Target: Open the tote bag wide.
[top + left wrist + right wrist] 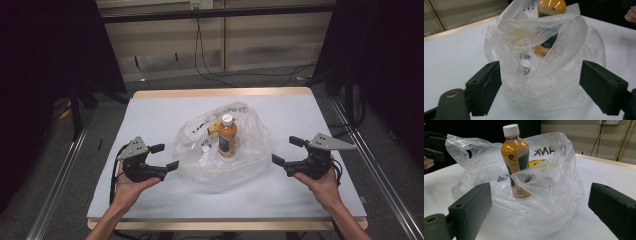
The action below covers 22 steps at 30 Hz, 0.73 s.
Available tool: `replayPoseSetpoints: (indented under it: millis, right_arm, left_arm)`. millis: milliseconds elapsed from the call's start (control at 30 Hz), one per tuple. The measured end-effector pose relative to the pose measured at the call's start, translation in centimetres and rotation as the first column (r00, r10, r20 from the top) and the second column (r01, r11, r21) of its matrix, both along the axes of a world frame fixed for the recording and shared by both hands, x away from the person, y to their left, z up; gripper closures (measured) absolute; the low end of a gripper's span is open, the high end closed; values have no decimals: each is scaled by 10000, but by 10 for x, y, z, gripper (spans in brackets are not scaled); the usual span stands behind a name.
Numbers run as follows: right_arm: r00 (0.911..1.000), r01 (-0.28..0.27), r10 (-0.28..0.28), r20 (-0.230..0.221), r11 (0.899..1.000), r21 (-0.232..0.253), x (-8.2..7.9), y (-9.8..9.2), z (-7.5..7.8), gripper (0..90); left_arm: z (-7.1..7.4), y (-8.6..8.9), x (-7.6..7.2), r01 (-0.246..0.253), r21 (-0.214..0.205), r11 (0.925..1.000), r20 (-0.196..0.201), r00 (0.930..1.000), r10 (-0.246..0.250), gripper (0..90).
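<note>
- Nearest, at the front edge of the white table (150,107): two forearms coming in from below, one hand under each gripper.
- Left gripper (165,156) held just left of the clear plastic bag (250,150), jaws spread wide and released, nothing pinched; in the left gripper view, bag film bulging in the gap between the two black jaws, apart from both pads.
- Right gripper (285,150) held just right of the same bag, jaws also wide apart and released, nothing grasped; in the right gripper view, crumpled bag rim (544,187) in front of the gap, not touched.
- Middle of the table: bag lying loose and open, slumped around its contents.
- Inside the bag: orange drink bottle (227,137) standing upright, white cap (511,130) on top, dark label on its side.
- Behind the bottle, also inside the bag: a small yellow item (214,128), too hidden to identify.
- Farthest: floor with black cables (210,70) and a pale wall panel.
</note>
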State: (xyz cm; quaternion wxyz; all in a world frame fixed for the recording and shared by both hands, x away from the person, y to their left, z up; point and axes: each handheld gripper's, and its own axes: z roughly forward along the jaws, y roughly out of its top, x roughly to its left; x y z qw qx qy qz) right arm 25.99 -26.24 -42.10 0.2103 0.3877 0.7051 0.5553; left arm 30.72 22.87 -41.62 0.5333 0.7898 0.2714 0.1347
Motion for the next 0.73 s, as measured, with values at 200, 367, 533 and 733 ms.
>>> replayPoseSetpoints:
  millis: [200, 367, 533, 733]
  right_arm:
    - [9979, 567, -571, 314, 9983, 134, -20, -15, 1, 9]
    - [9961, 795, -806, 362, 9964, 309, -39, -23, -4, 9]
    - [9927, 1163, -1182, 224, 9904, 744, -54, -30, -14, 9]
    - [9885, 1446, -1470, 367, 9876, 607, -61, -33, -18, 17]
  left_arm:
    - [-3, 13, -17, -630, -623, 9961, 348, 9973, 653, 29]
    - [-12, 28, -34, -719, -1048, 9919, 241, 9969, 749, 14]
    - [-23, 41, -49, -1201, -1024, 9875, 205, 9922, 1228, 16]
    - [-28, 41, -47, -1350, -483, 9897, 642, 9884, 1380, 16]
